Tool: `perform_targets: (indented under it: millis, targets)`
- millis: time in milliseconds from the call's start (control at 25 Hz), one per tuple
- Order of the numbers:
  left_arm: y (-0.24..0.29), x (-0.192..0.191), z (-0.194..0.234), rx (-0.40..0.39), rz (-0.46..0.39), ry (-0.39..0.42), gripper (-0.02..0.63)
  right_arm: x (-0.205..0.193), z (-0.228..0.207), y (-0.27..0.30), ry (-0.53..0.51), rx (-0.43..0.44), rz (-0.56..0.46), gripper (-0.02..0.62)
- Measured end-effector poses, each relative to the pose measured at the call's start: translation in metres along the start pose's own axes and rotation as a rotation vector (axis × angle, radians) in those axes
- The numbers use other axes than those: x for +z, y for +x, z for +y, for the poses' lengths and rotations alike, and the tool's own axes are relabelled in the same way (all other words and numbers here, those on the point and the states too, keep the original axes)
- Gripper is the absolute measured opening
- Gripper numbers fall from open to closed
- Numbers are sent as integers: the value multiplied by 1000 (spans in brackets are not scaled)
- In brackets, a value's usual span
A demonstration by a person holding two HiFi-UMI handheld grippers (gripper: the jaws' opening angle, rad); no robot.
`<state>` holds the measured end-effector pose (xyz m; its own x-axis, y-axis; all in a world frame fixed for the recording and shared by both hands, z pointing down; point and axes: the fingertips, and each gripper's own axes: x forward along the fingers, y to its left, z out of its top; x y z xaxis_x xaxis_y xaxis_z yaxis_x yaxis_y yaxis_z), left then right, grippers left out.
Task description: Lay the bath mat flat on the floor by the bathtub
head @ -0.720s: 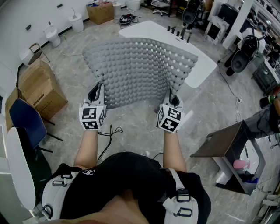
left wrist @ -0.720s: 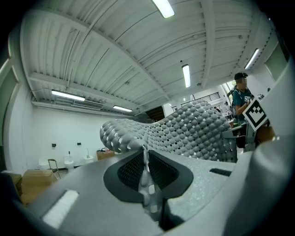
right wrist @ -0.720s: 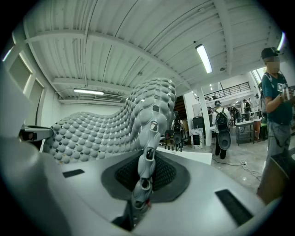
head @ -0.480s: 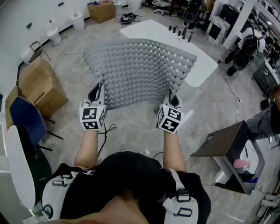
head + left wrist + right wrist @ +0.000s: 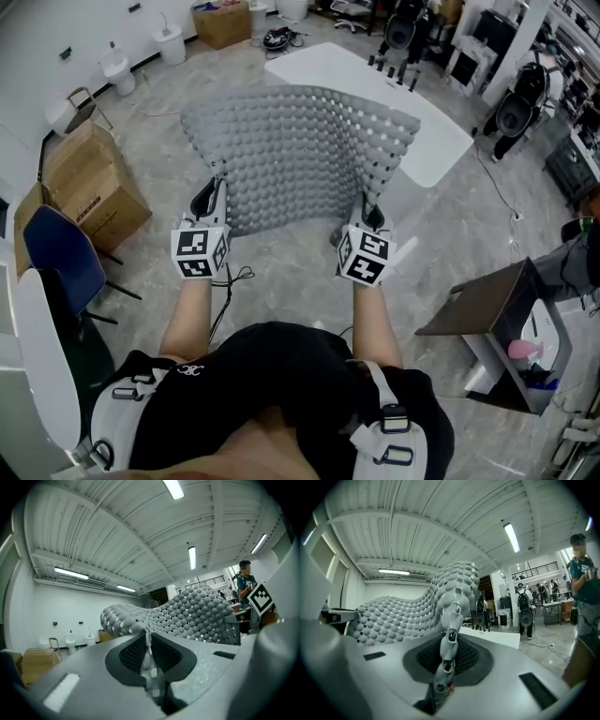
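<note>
The grey marbled floor (image 5: pixel 281 272) fills most of the head view, and above it hangs the bath mat (image 5: pixel 300 150), a grey sheet covered in round bumps and small holes. It is not lying flat. Its near edge is lifted at two corners and the rest bows away from the person in a wide wave. Whether its far edge touches the floor cannot be told. Beyond the mat a long white slab (image 5: pixel 412 141) lies on the floor, partly hidden behind the mat's far right corner. Off to the left stand a cardboard box (image 5: pixel 89 192) and, nearer the person, a blue chair (image 5: pixel 61 262). A dark table (image 5: pixel 478 300) stands at the right. The left gripper (image 5: pixel 215 178) pinches the mat's near left corner. In its own view the jaws are nearly together, with the thin edge of the mat (image 5: pixel 187 616) clamped between the pads. The right gripper (image 5: pixel 369 204) grips the near right corner the same way, its jaws narrow around a fold of mat (image 5: pixel 454 597) that rises straight up from them. A thin black cable (image 5: pixel 230 281) curls on the floor just under the left gripper.
</note>
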<state>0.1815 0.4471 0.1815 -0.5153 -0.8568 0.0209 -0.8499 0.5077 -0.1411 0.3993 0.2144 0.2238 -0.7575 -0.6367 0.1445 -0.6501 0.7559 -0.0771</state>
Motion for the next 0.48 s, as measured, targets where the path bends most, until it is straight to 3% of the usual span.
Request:
perform_targets:
  millis: [480]
  targets:
    - [11,-15,31,-36,-22,12,38,-14,34,16,12,-14,-14,37]
